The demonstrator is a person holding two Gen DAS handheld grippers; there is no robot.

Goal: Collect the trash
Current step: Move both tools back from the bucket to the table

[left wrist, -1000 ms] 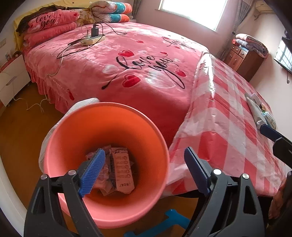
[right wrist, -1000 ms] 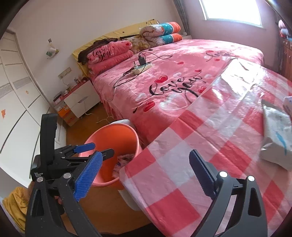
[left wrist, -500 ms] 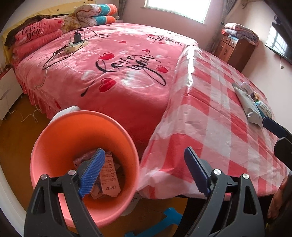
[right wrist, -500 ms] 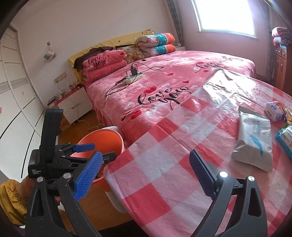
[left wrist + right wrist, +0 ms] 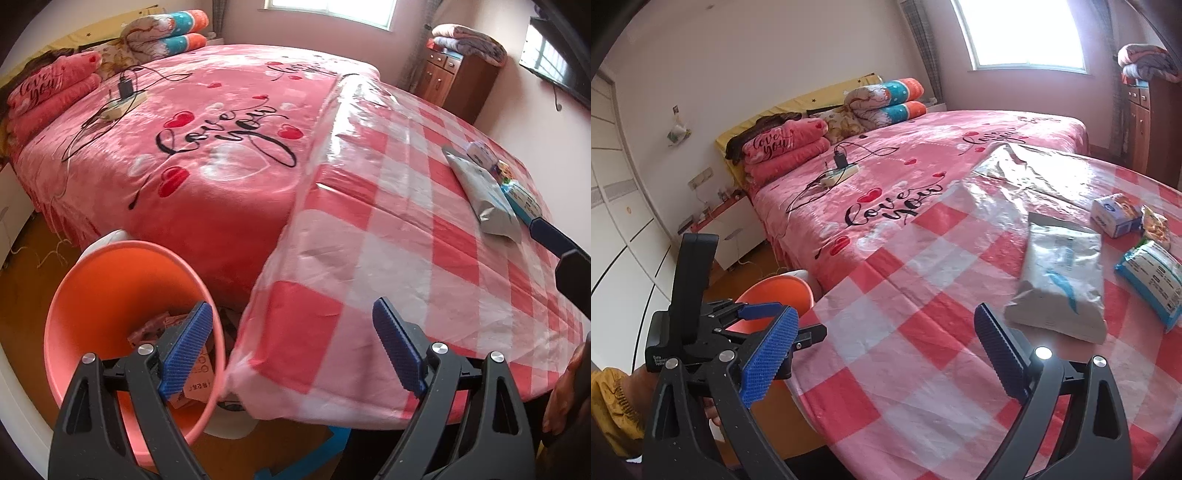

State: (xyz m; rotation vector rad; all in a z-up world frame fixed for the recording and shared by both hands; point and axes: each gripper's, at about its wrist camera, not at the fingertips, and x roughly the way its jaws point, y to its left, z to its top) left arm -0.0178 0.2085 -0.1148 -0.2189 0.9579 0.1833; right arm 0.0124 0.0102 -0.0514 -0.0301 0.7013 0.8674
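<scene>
At the far left, an orange bin (image 5: pixel 122 295) is seen on the wooden floor beside the bed (image 5: pixel 221 147), with pink wrappers (image 5: pixel 155 328) lying at its bottom. The left gripper (image 5: pixel 291 347) is held above the bin's rim and the near edge of the checked plastic sheet (image 5: pixel 388 229); its 2 blue-padded jaws are spread wide apart and nothing is held between them. In the right wrist view the same gripper (image 5: pixel 783 317) is seen from the side, low at the left, in front of the bin (image 5: pixel 775 291).

Further right, the red-and-white checked sheet is spread over the near end of the bed. The right gripper (image 5: pixel 886 354) is held over this sheet, its 2 jaws likewise wide apart and empty.

On the right part of the sheet the trash is laid out: a grey-white flat pouch (image 5: pixel 1063 273) lies nearest, just ahead of the right finger. Beyond it a small blue-and-white box (image 5: pixel 1112 216) is seen, with a crinkled snack wrapper (image 5: pixel 1154 225) just beside it. A blue-edged packet (image 5: pixel 1152 277) lies at the far right, apart from the pouch.
</scene>
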